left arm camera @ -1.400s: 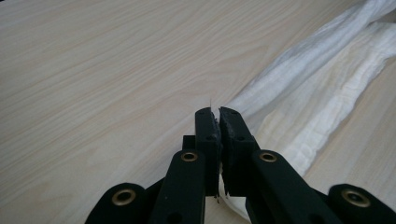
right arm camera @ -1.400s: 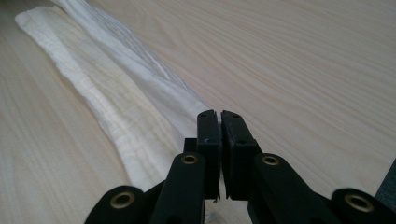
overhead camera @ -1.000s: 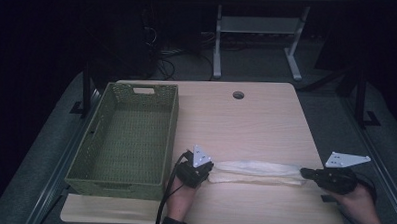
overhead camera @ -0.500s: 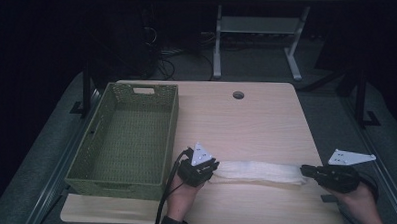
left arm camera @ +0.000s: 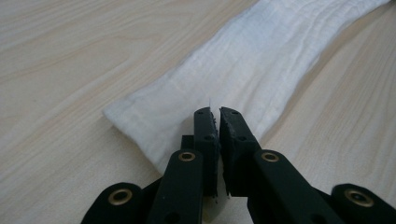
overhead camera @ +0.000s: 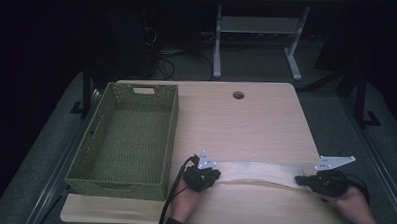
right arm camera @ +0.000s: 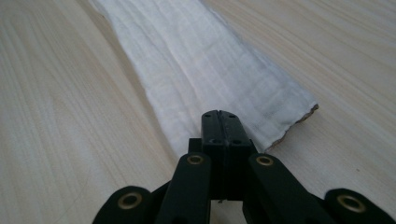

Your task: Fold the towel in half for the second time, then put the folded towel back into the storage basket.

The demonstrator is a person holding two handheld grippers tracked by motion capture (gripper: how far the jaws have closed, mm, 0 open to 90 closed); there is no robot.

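Note:
A white cloth point(overhead camera: 257, 173), folded into a long narrow strip, lies flat across the front of the wooden table point(overhead camera: 246, 123). My left gripper point(overhead camera: 213, 175) is at the strip's left end. In the left gripper view its jaws point(left arm camera: 215, 114) are pinched on the near edge of the cloth point(left arm camera: 243, 70) with a hair-thin gap between them. My right gripper point(overhead camera: 300, 180) is at the strip's right end. In the right gripper view it point(right arm camera: 218, 116) is shut tight on the edge of the cloth point(right arm camera: 196, 60), near a frayed corner. A hand holds each gripper.
A green woven basket point(overhead camera: 170, 136) stands empty on the table's left half, its right wall close to my left gripper. A round cable hole point(overhead camera: 238, 95) sits near the far edge. Dark floor and a white desk frame point(overhead camera: 259, 29) lie beyond.
The cloth strip now lies a little wider and flatter between the grippers. Both hands have hardly shifted.

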